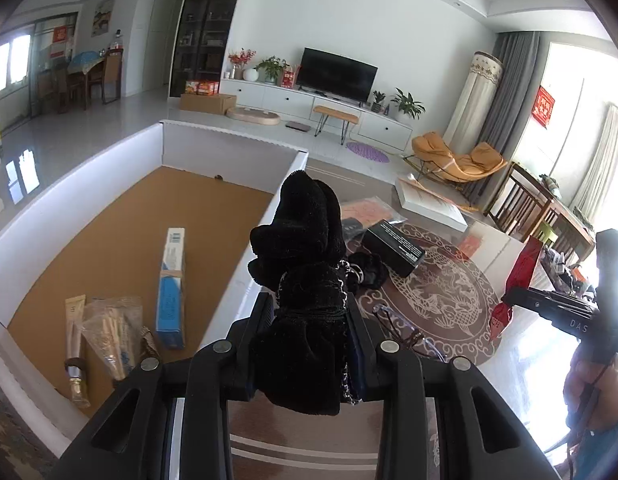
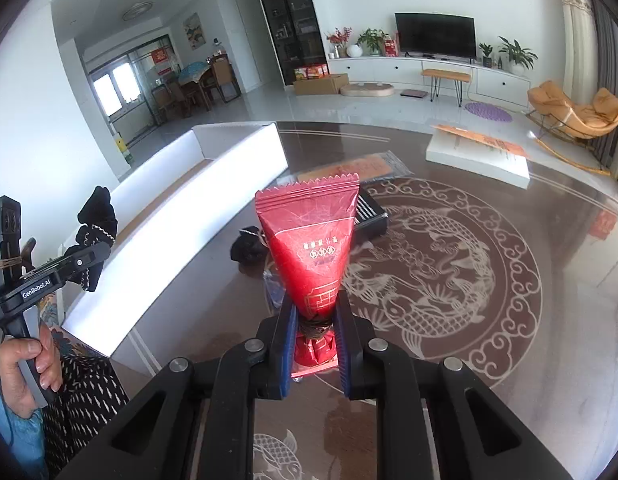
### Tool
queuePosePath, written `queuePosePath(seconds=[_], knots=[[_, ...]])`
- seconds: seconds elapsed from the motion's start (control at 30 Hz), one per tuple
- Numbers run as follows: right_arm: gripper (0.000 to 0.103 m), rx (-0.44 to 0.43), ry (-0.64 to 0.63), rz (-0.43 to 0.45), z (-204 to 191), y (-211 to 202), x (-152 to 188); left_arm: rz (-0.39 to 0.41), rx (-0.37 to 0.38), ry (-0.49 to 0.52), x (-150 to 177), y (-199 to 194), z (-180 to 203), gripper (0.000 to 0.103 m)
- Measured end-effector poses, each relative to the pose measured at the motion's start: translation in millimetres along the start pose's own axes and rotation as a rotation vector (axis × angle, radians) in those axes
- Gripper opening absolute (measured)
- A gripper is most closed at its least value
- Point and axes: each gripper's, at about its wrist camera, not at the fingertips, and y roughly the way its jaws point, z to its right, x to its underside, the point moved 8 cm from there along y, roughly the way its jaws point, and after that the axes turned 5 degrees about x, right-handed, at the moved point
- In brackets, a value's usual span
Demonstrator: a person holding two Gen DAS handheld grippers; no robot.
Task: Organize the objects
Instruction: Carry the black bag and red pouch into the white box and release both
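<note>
The left hand-held gripper (image 1: 309, 320) is squeezing a black velvet pouch (image 1: 301, 248) with a thin chain on it. Its two fingers are almost closed, pressing on the pouch from both sides. The pouch is sticking up above the edge of a big white box (image 1: 85, 176) with a brown floor. Inside the box, a blue and white carton (image 1: 172, 288), a gold tube (image 1: 75, 344) and a clear packet (image 1: 115, 336) are lying near each other.

The right hand-held gripper (image 2: 313, 330) is pinching a red packet (image 2: 309, 248) at its tied, narrow end. Its fingers are closed tight on it. The wide zigzag end of the packet is pointing up and away, and the packet is hanging above the desk (image 2: 549, 360), not touching it.

On the brown desk with the fish picture, a small black box (image 1: 393, 248), another black fuzzy thing (image 1: 369, 272) and a flat white box (image 2: 477, 160) are lying. A hand (image 2: 27, 368) is holding the left gripper's grip.
</note>
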Motion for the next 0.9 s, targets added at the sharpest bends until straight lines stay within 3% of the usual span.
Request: queuePosePath(seconds=[0.2, 0.33, 0.53, 0.67, 0.7, 0.73, 0.77, 0.8, 0.87, 0.9], knots=[[0.018, -0.146, -0.104, 0.075, -95.7, -8.5, -61.1, 0.058, -0.102, -0.078, -21.0, -39.5, -65.7, 0.033], [0.018, -0.245, -0.151, 0.056, -157.2, 3.4, -82.5, 0.046, -0.159, -0.144, -24.8, -47.2, -109.8, 0.033], [0.018, -0.336, -0.236, -0.079, -244.8, 58.8, -84.0, -0.036, -0.231, -0.172, -17.9, -32.7, -156.2, 0.034], [0.02, -0.351, -0.2, -0.218, -280.9, 113.2, -70.9, -0.099, -0.265, -0.198, -1.6, -15.9, -178.0, 0.04], [0.023, -0.368, -0.178, -0.248, -288.0, 126.4, -69.5, -0.118, -0.274, -0.204, 1.6, -8.7, -182.2, 0.044], [0.026, -0.381, -0.151, -0.272, -293.8, 137.9, -68.3, -0.137, -0.282, -0.209, 3.9, -2.7, -186.1, 0.058], [0.038, -0.381, -0.123, -0.284, -296.6, 147.2, -69.0, -0.148, -0.29, -0.212, 5.1, 1.8, -188.9, 0.074], [0.053, -0.372, -0.101, -0.28, -297.7, 153.4, -70.8, -0.146, -0.299, -0.21, 4.8, 4.6, -189.7, 0.078], [0.07, -0.361, -0.067, -0.241, -295.8, 156.6, -76.6, -0.134, -0.325, -0.198, 2.7, 3.9, -191.3, 0.078], [0.073, -0.361, -0.058, -0.216, -293.3, 153.7, -79.0, -0.13, -0.338, -0.194, 2.2, 3.1, -191.2, 0.078]])
